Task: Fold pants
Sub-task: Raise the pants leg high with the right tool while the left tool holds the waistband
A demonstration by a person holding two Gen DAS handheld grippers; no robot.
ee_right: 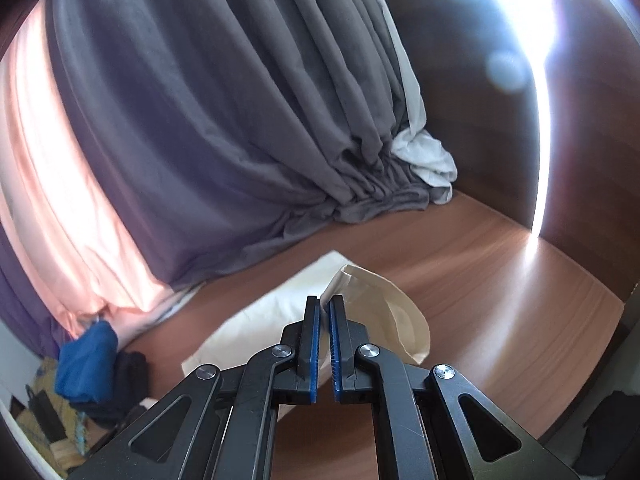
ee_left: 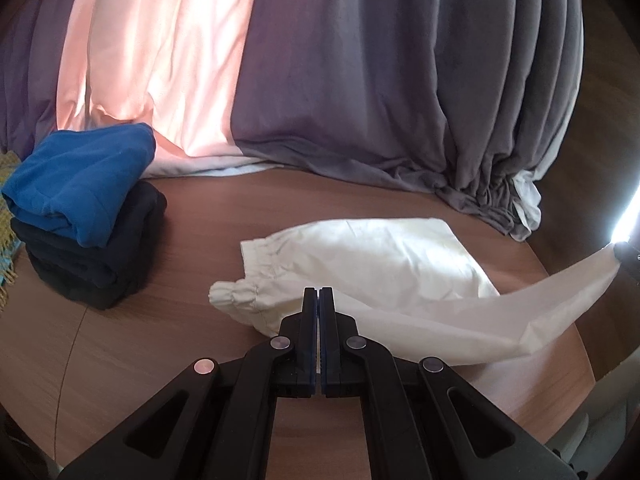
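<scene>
1. Left tongs [ee_left: 319, 294] clenched on the near edge of the white pants [ee_left: 372, 256], which lie mid-table [ee_left: 160, 344].
2. Right tongs [ee_right: 324, 304] pinch the leg end, lifted at 3 o'clock. Judgement: carry both ends level toward the waistband at 11.
3. Folded stack [ee_left: 80, 216] at 10; keep clear.

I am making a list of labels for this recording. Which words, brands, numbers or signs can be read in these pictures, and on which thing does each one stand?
None: no readable text shows in either view.
White pants: no label or print visible.
Blue folded garment: no tag visible.
Left hand-held gripper and right hand-held gripper: no markings visible.
</scene>
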